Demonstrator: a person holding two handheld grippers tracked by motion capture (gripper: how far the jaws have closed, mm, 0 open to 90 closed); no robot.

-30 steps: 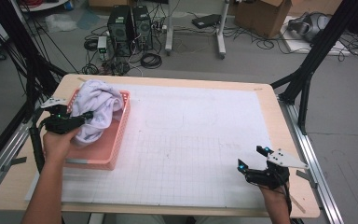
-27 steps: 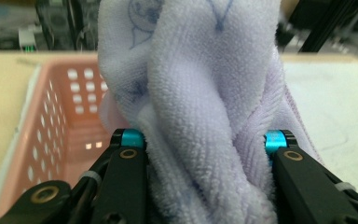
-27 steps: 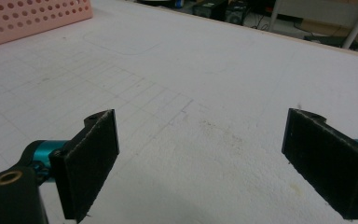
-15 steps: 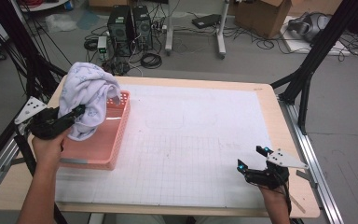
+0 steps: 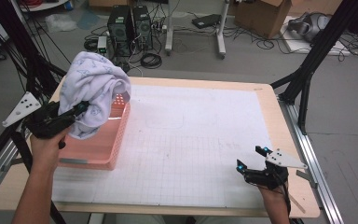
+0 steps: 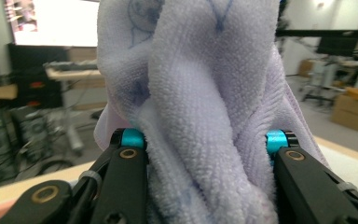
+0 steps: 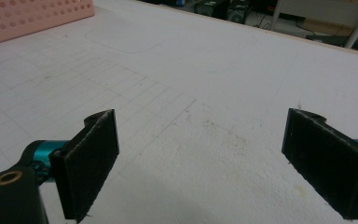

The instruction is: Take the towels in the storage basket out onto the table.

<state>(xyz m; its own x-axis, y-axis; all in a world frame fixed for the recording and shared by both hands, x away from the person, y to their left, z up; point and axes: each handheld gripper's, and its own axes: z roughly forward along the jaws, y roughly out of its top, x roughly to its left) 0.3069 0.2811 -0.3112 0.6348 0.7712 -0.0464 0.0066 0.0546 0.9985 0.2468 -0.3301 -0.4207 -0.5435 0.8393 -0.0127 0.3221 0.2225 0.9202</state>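
- While a bunched white towel (image 5: 93,91) is clamped between the jaws of the left tongs (image 5: 77,110), it is held above the pink basket (image 5: 103,144), apparently so that it clears the rim.
- Below those tongs, nothing can be made out inside the basket; much of its inside is hidden by the towel.
- Well apart, the right tongs (image 5: 251,158) are held low over the white mat (image 5: 191,140), jaws spread and empty, probably in waiting.

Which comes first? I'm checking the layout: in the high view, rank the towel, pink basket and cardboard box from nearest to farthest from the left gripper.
1. Towel, clamped in the left gripper.
2. Pink basket, just below it on the table's left.
3. Cardboard box, on the floor far behind.
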